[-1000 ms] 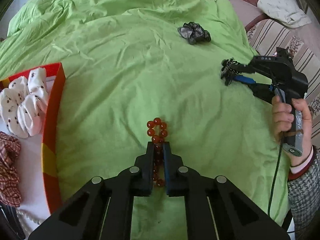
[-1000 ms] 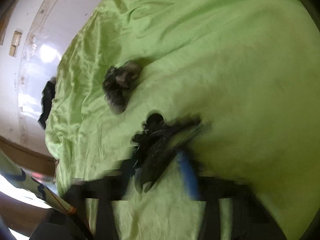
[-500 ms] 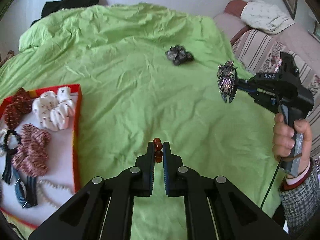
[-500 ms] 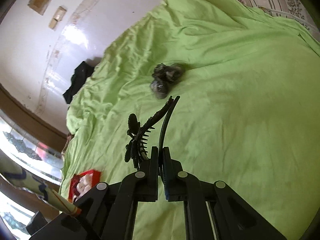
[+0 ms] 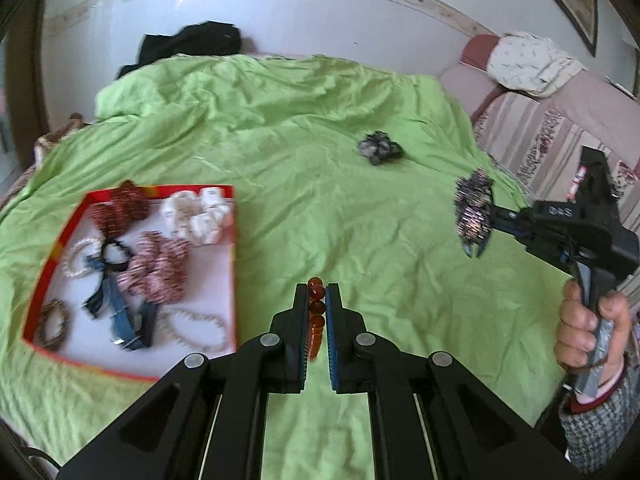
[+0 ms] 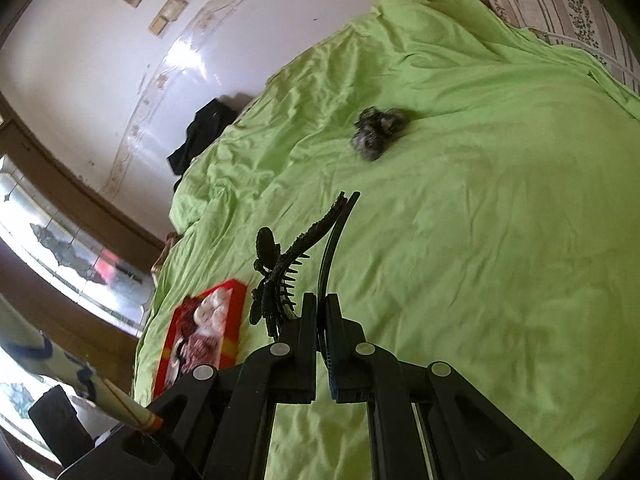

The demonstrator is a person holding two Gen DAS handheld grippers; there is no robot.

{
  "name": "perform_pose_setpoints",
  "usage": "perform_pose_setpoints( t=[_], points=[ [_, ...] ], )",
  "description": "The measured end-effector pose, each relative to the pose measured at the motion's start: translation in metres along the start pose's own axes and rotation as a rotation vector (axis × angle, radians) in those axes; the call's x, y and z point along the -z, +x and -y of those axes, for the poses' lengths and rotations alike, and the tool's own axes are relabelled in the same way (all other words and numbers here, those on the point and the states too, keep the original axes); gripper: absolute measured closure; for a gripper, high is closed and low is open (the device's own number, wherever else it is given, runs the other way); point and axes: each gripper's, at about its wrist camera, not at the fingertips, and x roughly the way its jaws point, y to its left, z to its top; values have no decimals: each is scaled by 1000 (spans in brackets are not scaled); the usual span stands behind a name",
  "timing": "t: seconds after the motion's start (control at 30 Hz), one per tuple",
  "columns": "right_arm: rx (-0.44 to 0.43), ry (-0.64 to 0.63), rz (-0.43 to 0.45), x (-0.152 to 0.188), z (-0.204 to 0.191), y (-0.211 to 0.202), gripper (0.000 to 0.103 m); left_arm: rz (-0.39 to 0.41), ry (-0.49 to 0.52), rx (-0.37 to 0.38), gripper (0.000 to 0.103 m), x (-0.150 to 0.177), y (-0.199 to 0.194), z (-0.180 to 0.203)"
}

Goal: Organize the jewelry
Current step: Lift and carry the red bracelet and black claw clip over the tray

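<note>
Altogether, one red box [image 5: 232, 240] is sitting on the green bedspread [image 5: 320, 160], holding three fabric scrunchies, one blue ribbon and several bead bracelets. One dark scrunchie [image 5: 379, 148] is lying alone, well beyond the box. Just right of the box, the left gripper [image 5: 317, 300] is pinching a string of amber beads [image 5: 316, 312] between nearly closed fingers, lifted clear of the bedspread. Farther right, the right gripper [image 6: 319, 312] is clamping one black hair clip [image 6: 296, 256], its fingers almost together, above the bedspread.
</note>
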Motion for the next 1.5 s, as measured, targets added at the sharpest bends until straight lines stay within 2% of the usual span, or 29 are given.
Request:
perform_pose_setpoints(
  t=[0.17,0.47,0.63,0.93,1.5],
  points=[
    [-18,-39,-22,21,-19,-5,98,18,-25,-77,96,8,-18,-14],
    [-34,-80,-79,49,-45,-1,98,63,-5,-218,96,16,-44,-25],
    [-46,-92,-105,58,-56,1,98,75,-13,-257,96,20,-52,-35],
    [-62,-154,-144,73,-93,10,98,75,-67,-285,96,31,-59,-62],
    [-81,-273,-250,102,-159,59,98,82,-164,-298,96,40,-67,-124]
  ],
)
